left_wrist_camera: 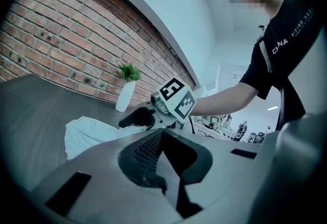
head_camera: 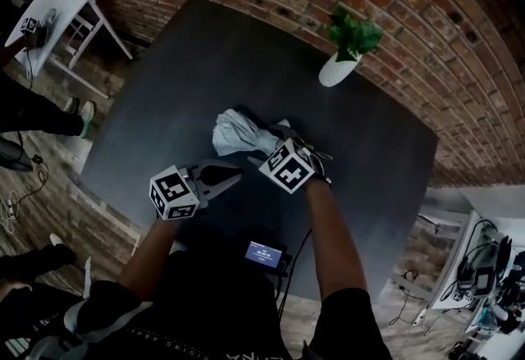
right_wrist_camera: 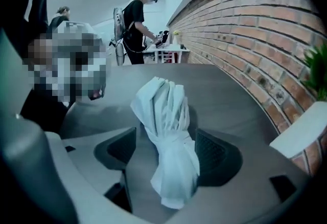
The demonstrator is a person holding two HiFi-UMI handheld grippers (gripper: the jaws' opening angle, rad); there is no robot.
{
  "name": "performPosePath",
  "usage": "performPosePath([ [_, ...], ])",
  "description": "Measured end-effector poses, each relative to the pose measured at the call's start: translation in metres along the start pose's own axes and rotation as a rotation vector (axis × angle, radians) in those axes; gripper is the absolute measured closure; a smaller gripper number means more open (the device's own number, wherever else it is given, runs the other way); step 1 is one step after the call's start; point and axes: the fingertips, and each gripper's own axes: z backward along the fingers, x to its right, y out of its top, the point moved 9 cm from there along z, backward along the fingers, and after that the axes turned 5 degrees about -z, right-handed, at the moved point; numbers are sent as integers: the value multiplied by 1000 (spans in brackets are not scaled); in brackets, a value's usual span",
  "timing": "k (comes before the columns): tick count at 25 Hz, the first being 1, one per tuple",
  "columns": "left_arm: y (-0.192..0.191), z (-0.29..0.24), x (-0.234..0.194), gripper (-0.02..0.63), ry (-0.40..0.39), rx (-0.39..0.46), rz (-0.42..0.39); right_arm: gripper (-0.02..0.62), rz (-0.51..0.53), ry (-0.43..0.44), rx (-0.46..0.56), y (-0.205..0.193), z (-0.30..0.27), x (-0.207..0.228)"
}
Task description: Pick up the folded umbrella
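nearest: person's torso (head_camera: 205, 309), dark top, bottom of head view; both forearms reach up-frame to the grippers.
step: pre-grasp, I judge. The right gripper (right_wrist_camera: 168, 150) straddles the umbrella (right_wrist_camera: 166, 126), which lies folded on the table and isn't clamped yet.
next: prob. close on the cinched waist, the narrowest part of the bundle, then lift. Loose cloth may slip or sag if the grip lands near a flared end.
table (head_camera: 189, 55): biggest item, dark grey matte slab, squarish, fills centre of head view.
umbrella: frame centre in head view, just up-left of the right gripper's marker cube. Pale bluish-white cloth w/ soft pleats, tied mid-length, ends flare. Handle not made out.
right gripper: jaws wide apart, a dark ribbed pad on each side of the umbrella. Pads don't look to be pressing; the frame-right one is v. close to the fabric.
left gripper (head_camera: 232, 176): lower left of centre, jaws together, nothing between them. Near the umbrella, not touching it.
vase (head_camera: 336, 71): white, smooth, tapered, w/ green leafy plant. Upper right, well apart from the umbrella.
screen (head_camera: 264, 254): small lit device at the table's near edge, text too small to read.
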Motion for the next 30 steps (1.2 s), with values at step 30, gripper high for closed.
performPosePath([
  [30, -17, -15, -14, 604, 0, -55, 59, 273, 251, 124, -206, 3, -66, 18],
])
